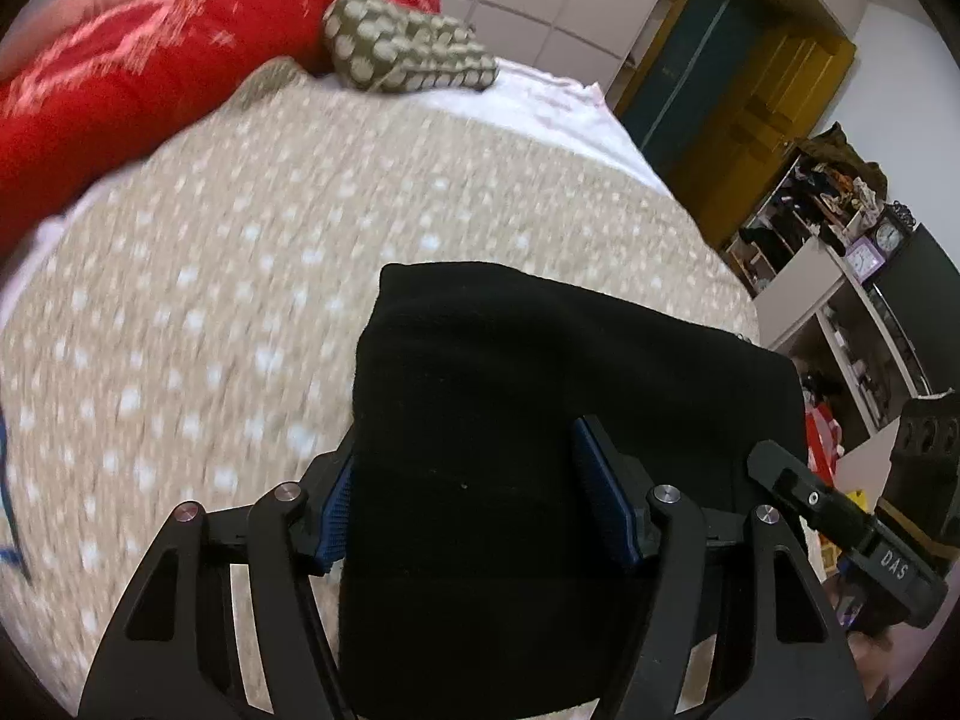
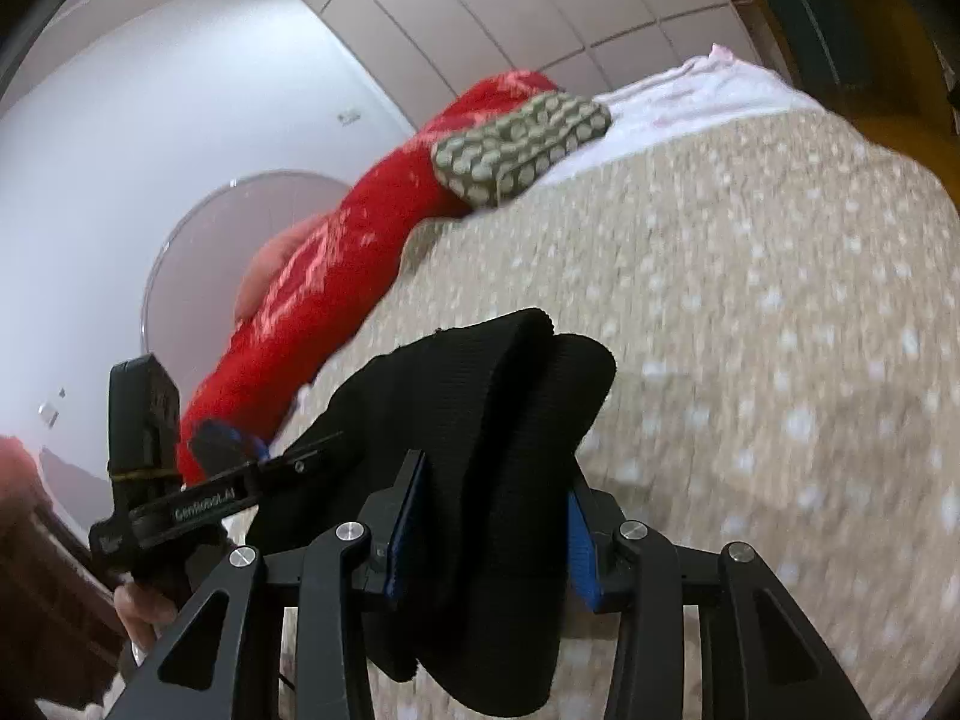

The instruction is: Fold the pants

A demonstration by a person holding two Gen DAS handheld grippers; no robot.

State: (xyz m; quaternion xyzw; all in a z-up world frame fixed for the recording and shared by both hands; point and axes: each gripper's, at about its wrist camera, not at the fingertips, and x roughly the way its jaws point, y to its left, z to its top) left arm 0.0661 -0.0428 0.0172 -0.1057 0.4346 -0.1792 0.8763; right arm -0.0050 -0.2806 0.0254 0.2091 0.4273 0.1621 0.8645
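The black pants [image 1: 540, 360] lie folded into a thick bundle near the bed's front edge. My left gripper [image 1: 465, 438] straddles the bundle's near end, and its blue pads [image 1: 600, 492] press the fabric from both sides. In the right wrist view the ribbed waistband of the pants [image 2: 480, 372] stands raised off the bed. My right gripper [image 2: 495, 468] is shut on it, and cloth hangs down between the fingers. Each view also shows the other gripper: the right one [image 1: 870, 540] and the left one [image 2: 180, 504], the latter held by a hand [image 2: 144, 606].
The bed has a beige dotted cover [image 1: 240, 240]. A red blanket [image 1: 150, 60] and a green patterned pillow [image 1: 408, 48] lie at its far end. Cluttered shelves [image 1: 840, 240] and a yellow door [image 1: 750, 90] stand to the right of the bed.
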